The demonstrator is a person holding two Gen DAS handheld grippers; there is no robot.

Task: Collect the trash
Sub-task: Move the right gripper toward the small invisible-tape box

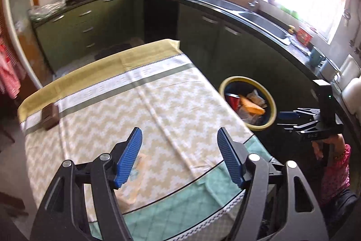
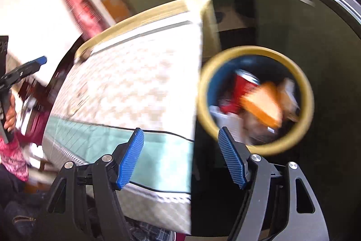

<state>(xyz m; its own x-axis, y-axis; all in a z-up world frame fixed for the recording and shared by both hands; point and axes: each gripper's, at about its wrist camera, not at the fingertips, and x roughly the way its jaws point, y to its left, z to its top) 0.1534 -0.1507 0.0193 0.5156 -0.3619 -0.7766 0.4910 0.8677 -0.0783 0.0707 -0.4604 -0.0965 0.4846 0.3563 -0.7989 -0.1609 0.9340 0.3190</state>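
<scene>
Kitchen: dark green cabinets (image 1: 90,22), double sink (image 1: 255,15) under a bright window. Worktop (image 1: 126,105): zigzag cloth, brown box (image 1: 50,116) near its far left edge, a pale wrapper (image 1: 137,164) under the left tongs (image 1: 179,157), details unclear. Bin (image 1: 274,114), yellow-rimmed, beside the worktop: red packet (image 2: 242,87), orange wrapper (image 2: 262,105), blurred scraps. Left tongs wide, holding nothing. Right tongs (image 2: 180,157) wide, empty, before the bin.
</scene>
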